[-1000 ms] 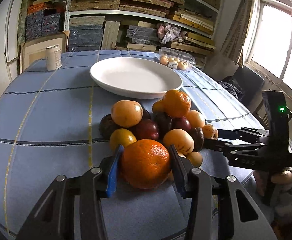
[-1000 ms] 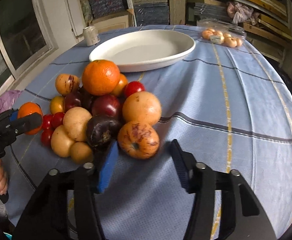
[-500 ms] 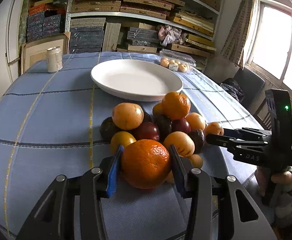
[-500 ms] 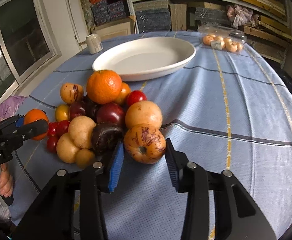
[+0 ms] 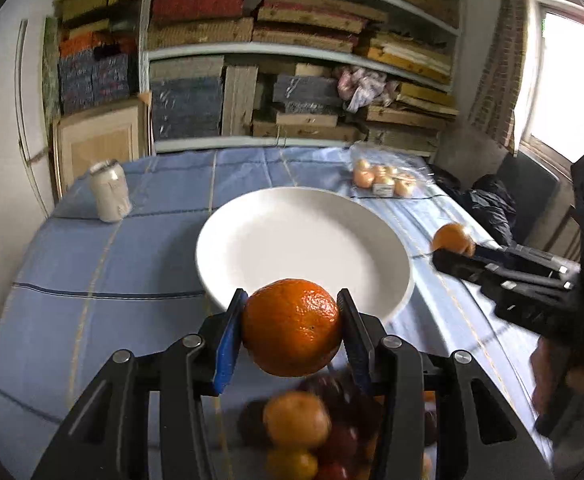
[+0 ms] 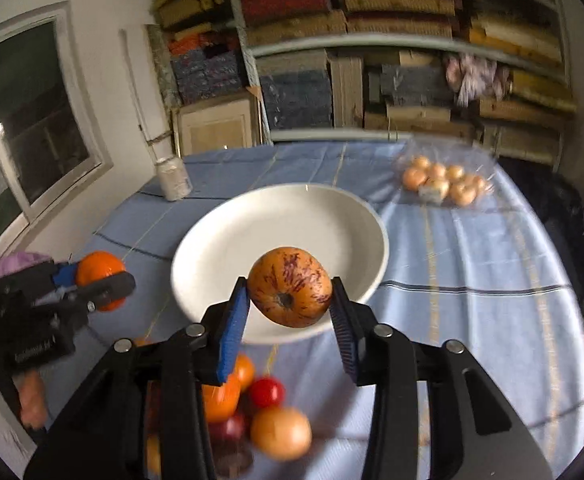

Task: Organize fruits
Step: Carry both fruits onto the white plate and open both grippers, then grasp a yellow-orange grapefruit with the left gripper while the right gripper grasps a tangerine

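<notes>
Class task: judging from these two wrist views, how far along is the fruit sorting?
Done: nothing yet; the white plate is bare. In hand: the left gripper holds an orange, the right gripper a streaked fruit, both above the plate's near rim. Left: the fruit pile.

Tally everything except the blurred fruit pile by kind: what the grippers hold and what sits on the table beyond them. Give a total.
Orange, in left gripper: 1
Speckled fruit, in right gripper: 1
White plate: 1
Can: 1
Clear pack of small fruit: 1
Total: 5
</notes>
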The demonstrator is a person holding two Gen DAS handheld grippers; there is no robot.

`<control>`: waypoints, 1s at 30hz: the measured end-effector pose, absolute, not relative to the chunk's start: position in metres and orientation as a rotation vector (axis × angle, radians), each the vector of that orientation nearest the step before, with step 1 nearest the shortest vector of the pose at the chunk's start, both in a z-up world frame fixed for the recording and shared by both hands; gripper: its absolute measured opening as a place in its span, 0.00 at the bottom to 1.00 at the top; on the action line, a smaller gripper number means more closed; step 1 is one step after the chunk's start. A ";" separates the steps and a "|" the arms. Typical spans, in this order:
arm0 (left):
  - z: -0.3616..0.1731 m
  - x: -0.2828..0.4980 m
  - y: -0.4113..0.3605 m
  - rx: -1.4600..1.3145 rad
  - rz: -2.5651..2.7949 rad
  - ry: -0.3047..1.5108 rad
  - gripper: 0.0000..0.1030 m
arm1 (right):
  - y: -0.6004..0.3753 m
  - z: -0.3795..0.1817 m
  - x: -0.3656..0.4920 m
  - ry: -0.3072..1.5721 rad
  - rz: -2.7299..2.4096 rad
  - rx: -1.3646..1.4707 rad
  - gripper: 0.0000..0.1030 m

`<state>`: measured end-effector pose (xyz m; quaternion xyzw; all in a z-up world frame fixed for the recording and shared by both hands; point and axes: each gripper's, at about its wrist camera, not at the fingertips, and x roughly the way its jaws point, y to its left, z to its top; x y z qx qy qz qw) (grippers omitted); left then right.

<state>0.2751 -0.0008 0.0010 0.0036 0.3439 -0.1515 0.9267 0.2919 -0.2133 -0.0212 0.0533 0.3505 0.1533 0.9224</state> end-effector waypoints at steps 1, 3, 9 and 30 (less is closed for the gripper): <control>-0.005 0.286 0.000 -0.006 -0.303 0.724 0.45 | -0.211 -0.030 0.305 0.746 0.315 0.123 0.38; -0.014 0.307 0.001 -0.032 -0.301 0.760 0.44 | -0.206 -0.041 0.318 0.773 0.317 0.122 0.38; -0.031 0.331 -0.003 -0.014 -0.298 0.796 0.45 | -0.193 -0.062 0.336 0.813 0.305 0.057 0.39; -0.026 0.211 0.053 -0.140 -0.263 0.688 0.67 | -0.241 -0.036 0.204 0.590 0.326 0.209 0.60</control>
